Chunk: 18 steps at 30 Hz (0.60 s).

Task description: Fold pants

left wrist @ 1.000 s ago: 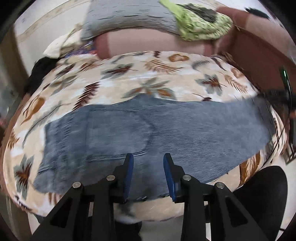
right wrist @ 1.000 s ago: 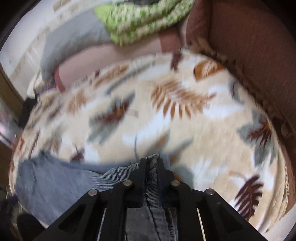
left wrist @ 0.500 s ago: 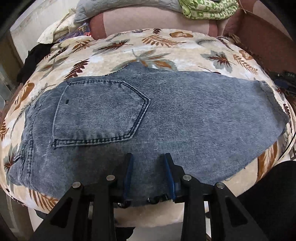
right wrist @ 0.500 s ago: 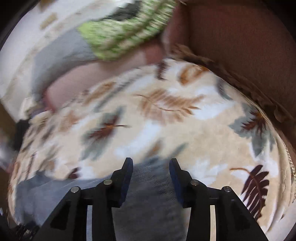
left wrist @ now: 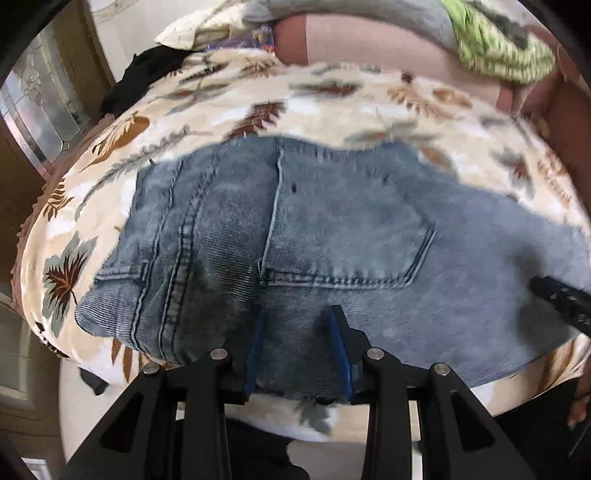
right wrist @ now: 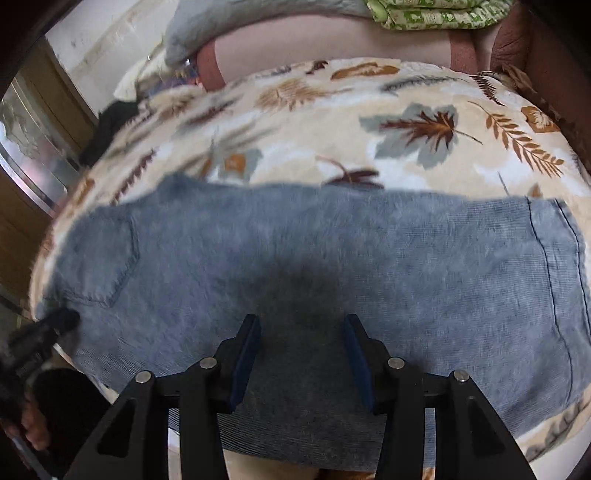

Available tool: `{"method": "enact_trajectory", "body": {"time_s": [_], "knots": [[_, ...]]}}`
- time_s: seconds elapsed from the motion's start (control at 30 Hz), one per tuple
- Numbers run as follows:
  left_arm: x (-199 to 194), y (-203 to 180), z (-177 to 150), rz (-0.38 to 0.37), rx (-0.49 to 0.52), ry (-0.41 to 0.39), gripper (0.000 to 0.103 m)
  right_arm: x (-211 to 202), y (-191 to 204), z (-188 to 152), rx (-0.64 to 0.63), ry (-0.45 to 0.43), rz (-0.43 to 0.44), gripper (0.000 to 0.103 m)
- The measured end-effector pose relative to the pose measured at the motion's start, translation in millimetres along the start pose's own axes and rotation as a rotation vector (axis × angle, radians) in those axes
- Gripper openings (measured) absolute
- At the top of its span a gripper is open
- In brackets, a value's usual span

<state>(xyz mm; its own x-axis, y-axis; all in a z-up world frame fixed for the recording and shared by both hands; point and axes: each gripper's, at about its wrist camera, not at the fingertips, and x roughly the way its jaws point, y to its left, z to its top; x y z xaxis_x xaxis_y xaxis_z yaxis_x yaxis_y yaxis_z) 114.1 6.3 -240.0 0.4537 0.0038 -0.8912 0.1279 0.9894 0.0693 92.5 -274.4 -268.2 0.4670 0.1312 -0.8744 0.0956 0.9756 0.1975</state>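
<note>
On my left wrist camera, the left tool (left wrist: 297, 345) tilts steeply down over the near edge of the jeans (left wrist: 332, 236), which lie flat on the leaf-print blanket (left wrist: 258, 96) covering the bed. Its blue-padded fingers (left wrist: 341, 354) stand apart with denim showing between them; they straddle the edge, and I see no pad pressing the cloth, so I read the tool as open and holding nothing. The back pocket (left wrist: 351, 229) sits just beyond the tips, the waistband end to the left. At the right border a black bar (left wrist: 561, 301) of the other tool pokes in over the denim.

On my right wrist camera, the right tool (right wrist: 301, 354) also points sharply down, over the leg part of the jeans (right wrist: 369, 258). Its jaws are opening, well parted, with flat cloth beneath the gap and nothing gripped. The hem (right wrist: 557, 280) lies to the right, the pocket (right wrist: 107, 266) far left. A green patterned cloth (right wrist: 436, 13) and a grey pillow (right wrist: 236, 22) rest beyond the blanket (right wrist: 406, 122).
</note>
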Motion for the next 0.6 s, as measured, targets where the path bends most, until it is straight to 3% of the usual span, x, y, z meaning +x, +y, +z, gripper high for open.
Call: {"method": "enact_trajectory", "body": {"time_s": [0.3,0.53,0.57,0.6], "knots": [[-0.1,-8.9,-27.8,0.041,0.089,0.022,0.039,-13.7,9.3,-38.0,-0.095,0.029,-0.101,0.051],[-3.1,-7.2,-38.4,0.02,0.109,0.039,0.04,-23.2,8.3,-46.6,-0.105,0.067,-0.085,0.051],[-4.7,-3.3,-36.3,0.004,0.087,0.042,0.039,-24.1,8.1,-42.7,-0.108,0.077,-0.064,0.052],[-6.7,-0.4,-34.6,-0.01,0.063,0.041,0.039,-26.8,6.9,-35.3,-0.101,0.085,0.01,0.051]]}}
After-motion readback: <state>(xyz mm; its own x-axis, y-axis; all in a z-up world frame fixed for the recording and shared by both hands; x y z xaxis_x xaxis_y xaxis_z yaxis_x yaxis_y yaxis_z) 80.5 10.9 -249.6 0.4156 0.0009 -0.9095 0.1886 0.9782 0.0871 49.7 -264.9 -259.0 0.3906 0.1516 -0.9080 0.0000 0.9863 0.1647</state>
